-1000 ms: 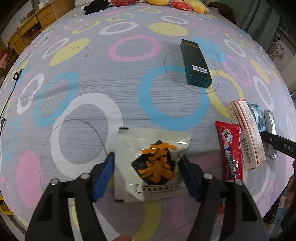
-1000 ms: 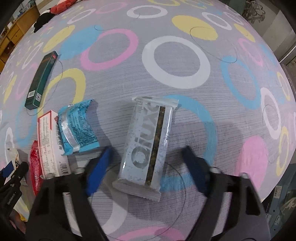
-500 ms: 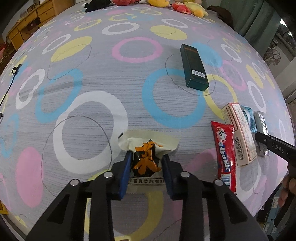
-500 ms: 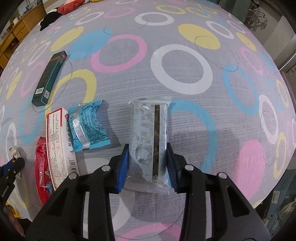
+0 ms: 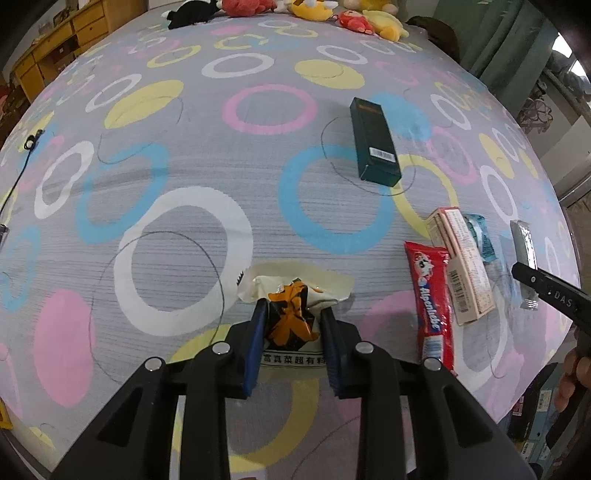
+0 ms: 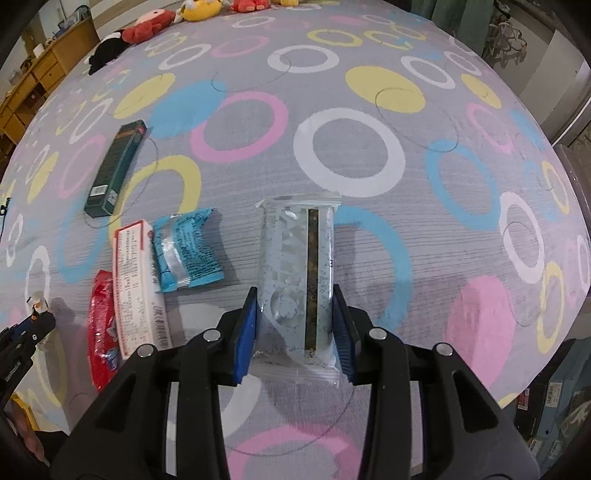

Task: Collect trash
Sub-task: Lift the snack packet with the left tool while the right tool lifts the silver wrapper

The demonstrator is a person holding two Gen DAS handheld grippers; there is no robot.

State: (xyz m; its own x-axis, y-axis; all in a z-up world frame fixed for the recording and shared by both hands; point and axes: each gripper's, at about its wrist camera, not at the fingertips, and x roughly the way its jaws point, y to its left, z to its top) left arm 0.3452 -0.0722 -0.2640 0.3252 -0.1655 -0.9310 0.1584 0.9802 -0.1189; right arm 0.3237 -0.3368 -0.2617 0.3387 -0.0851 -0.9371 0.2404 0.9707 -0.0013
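Six pieces of trash are in sight on the ring-patterned bedspread (image 5: 192,173): two in my grippers and four lying loose.

My left gripper (image 5: 291,314) has just been closing, and its blue pads now stand narrowly apart, pinching the white sachet with orange characters (image 5: 293,306), which crumples between them. My right gripper (image 6: 295,306) has likewise just been closing and now clamps the long sides of the pale speckled wrapper (image 6: 295,266). That wrapper's long axis runs straight away from me along my fingers, its sealed far end pointing up the bed and its near end tucked between the pads.

Taking the speckled wrapper as the landmark: just to its left lies the crinkled blue wrapper (image 6: 186,253), curled, not touching it. Left again sits the white carton with a barcode (image 6: 136,284), touching the blue wrapper, and the red Alpenliebe packet (image 6: 101,332) pokes out from the carton's left edge. Farther off, up and to the left, the dark green box (image 6: 114,173) lies alone, its long axis tilted away. Plush toys (image 6: 147,26) line the far edge.
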